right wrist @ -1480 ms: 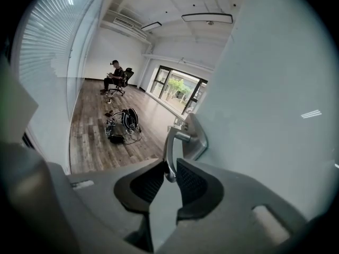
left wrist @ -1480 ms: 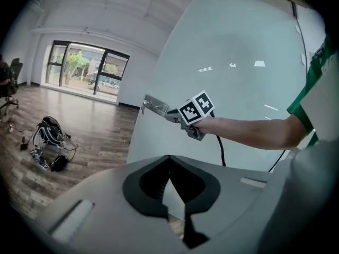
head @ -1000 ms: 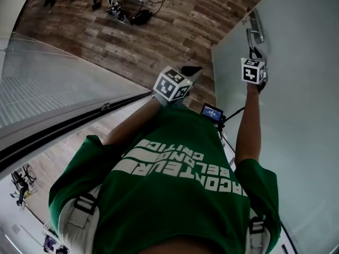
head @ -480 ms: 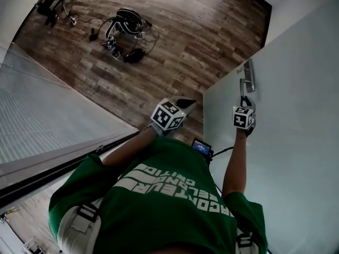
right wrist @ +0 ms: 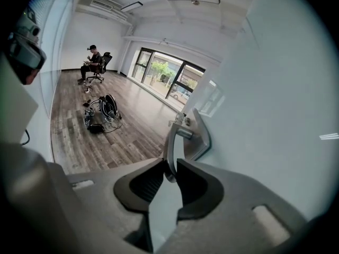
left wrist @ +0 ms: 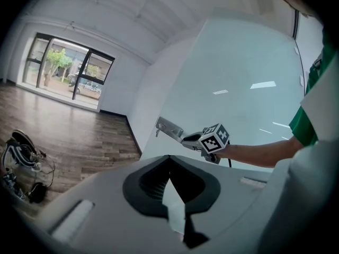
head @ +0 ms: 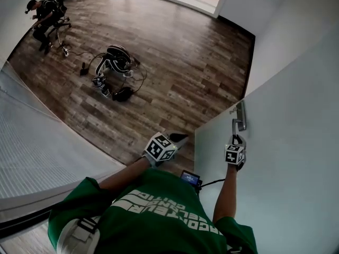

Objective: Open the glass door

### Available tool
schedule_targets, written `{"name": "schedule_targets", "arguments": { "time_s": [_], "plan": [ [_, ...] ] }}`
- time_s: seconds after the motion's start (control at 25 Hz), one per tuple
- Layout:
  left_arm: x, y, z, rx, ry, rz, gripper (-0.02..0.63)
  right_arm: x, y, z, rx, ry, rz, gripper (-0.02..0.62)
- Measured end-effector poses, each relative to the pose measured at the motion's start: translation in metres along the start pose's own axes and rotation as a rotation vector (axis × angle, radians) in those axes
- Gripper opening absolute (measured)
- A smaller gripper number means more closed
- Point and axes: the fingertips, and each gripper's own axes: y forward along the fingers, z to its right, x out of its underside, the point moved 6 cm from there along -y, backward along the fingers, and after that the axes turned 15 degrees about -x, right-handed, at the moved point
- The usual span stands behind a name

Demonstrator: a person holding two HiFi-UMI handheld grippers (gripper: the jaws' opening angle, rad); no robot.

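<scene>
Wood floor (head: 175,52) beside pale glass door (head: 286,142), right tool (right wrist: 169,169) gripping handle (right wrist: 172,139)

The glass door (head: 286,142), a pale frosted panel, stood upright and ajar, its free edge over the wooden floor (head: 175,62). Its metal lever handle (head: 241,115) sat near that edge.

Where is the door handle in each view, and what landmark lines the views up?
Head view: the door handle is right of centre, on the glass door, above the right gripper in the picture.
Left gripper view: centre, with the right gripper on its lever.
Right gripper view: centre, clamped between the jaws.
Shared landmark: the gear heap on the wood floor.
</scene>
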Motion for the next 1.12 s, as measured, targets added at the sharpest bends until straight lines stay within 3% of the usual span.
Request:
{"name": "schedule_targets", "arguments": {
  "time_s": [0.44,1.12],
  "plan": [
    [-0.011,0.030,0.019,0.064,0.041,-0.032,0.015,0.012,0.004,0.054,0.063,0.068,-0.024,0.064],
    [-0.022,0.100,0.082,0.065,0.057,-0.067,0.015,0.049,0.002,0.137,0.145,0.132,-0.049,0.064]
  ]
}}
